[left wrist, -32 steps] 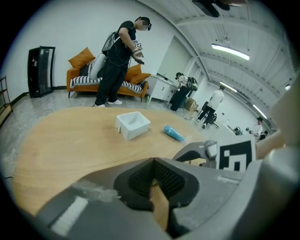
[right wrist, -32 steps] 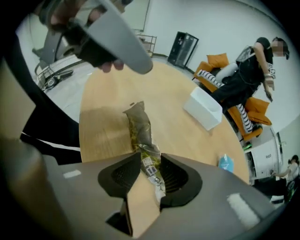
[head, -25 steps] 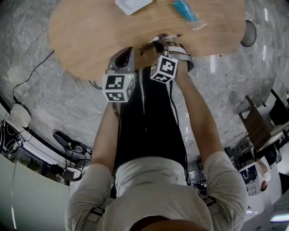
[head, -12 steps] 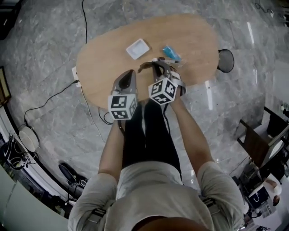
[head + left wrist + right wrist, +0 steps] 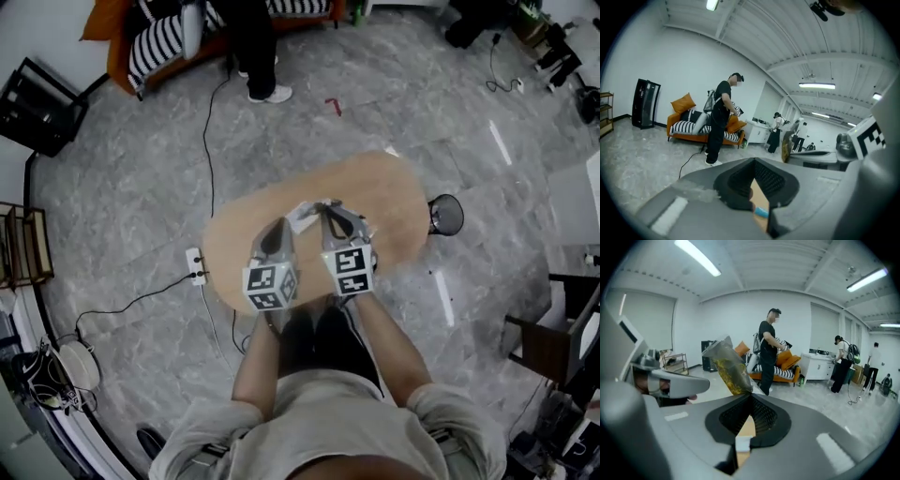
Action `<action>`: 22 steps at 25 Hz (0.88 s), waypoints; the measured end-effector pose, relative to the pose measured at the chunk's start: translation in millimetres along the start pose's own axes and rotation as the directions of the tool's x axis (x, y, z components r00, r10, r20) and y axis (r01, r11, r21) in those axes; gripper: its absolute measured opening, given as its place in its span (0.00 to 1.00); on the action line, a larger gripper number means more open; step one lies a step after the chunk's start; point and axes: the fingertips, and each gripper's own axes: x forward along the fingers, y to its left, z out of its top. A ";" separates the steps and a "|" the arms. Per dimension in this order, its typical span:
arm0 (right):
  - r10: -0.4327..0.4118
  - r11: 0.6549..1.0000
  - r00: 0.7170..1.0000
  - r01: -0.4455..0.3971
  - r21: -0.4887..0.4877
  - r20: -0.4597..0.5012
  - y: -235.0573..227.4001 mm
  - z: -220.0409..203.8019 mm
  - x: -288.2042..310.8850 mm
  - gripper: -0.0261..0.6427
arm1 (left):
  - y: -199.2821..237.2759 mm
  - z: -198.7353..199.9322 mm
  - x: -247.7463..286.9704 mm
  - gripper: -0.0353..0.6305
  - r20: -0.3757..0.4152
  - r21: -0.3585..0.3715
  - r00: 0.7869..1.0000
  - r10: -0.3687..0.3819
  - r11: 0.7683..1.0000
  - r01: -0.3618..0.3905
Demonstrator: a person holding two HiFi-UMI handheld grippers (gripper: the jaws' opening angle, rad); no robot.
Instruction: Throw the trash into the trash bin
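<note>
Our right gripper (image 5: 751, 395) was clamped on a crinkled clear wrapper (image 5: 727, 365) with yellowish bits inside, which stood up from the tips, over the near edge of the wooden table (image 5: 394, 192). Our left gripper (image 5: 753, 161) had its jaws pressed together, empty as far as we could tell. The black bin (image 5: 446, 217) stood on the floor just beside the table's right end.
</note>
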 end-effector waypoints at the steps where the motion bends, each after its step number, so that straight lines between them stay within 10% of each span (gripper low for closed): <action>1: -0.007 1.000 1.000 0.007 0.026 0.030 -0.1 13.8 -7.8 0.05 | -3.5 10.5 -2.8 0.08 0.013 0.012 1.000 -0.007 1.000 0.007; 9: -0.131 0.988 0.966 0.110 0.105 0.221 -19.9 97.7 -79.7 0.05 | -53.3 82.7 -9.1 0.08 0.127 0.110 0.984 -0.129 0.987 0.115; 22: -0.316 0.945 0.901 0.272 0.180 0.296 -99.7 85.4 -177.7 0.05 | -196.6 82.4 6.0 0.08 0.091 0.208 0.929 -0.359 0.919 0.335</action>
